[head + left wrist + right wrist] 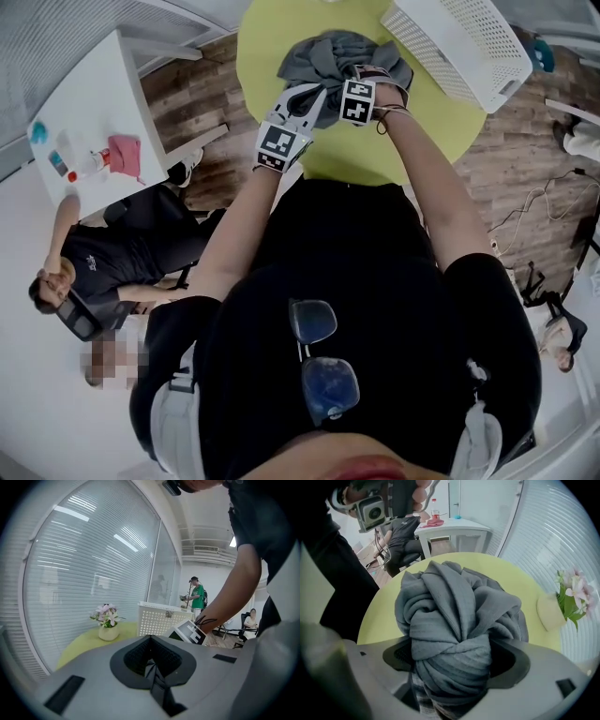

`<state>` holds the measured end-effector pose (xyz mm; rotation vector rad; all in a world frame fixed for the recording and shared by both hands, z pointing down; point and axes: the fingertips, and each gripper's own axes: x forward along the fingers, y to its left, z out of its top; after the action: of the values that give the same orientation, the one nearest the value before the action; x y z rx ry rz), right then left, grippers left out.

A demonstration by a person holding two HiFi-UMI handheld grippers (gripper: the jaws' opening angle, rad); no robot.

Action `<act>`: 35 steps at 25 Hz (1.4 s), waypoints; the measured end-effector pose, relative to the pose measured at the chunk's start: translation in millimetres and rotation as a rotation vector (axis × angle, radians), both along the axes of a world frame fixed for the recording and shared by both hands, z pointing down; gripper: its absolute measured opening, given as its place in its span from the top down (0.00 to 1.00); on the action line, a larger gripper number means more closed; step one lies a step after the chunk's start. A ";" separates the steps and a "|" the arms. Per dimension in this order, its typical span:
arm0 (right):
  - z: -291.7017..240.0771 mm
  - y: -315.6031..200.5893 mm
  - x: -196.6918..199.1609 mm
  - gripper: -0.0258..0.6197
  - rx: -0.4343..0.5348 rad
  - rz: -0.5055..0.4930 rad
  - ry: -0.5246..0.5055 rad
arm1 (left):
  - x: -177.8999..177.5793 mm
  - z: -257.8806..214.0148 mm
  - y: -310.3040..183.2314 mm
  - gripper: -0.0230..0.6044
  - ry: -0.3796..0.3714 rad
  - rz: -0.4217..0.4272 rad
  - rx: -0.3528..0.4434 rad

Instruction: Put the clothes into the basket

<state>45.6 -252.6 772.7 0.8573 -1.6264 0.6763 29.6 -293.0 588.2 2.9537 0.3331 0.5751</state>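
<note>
Two-handed, working at the desk (262, 56). Holding right tool (454, 660) spread wide round the grey clothes (328, 56), w/ cloth in the gap but prob. not pinched, maybe lining up a grab. Holding left tool (151, 665) squeezed together, empty, pointing up, out of the way. Leaving clothes bunched on desk near basket (469, 42), not in yet. Counting: 1 clothes bundle, 1 basket, 1 flower pot (108, 632), 2 tools.

Your grey garment (337, 58) lies bunched on the round yellow-green tabletop (267, 42), with the white basket (469, 47) just beside it at the far right edge. Your right gripper (361, 80) reaches into the cloth, and your left gripper (307, 101) sits at its near edge.
</note>
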 end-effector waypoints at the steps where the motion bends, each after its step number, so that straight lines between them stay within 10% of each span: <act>1: 3.0 -0.1 -0.1 0.31 -0.003 -0.010 0.007 | -1.2 0.4 -1.4 0.95 -0.003 -0.003 -0.001; 35: -181.7 98.2 40.1 0.46 0.071 0.444 0.036 | 47.4 -91.4 64.1 0.95 0.152 0.176 0.064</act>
<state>85.7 -154.3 591.0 1.2946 -1.4444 0.9053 77.1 -228.9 496.8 3.0570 0.6061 0.3856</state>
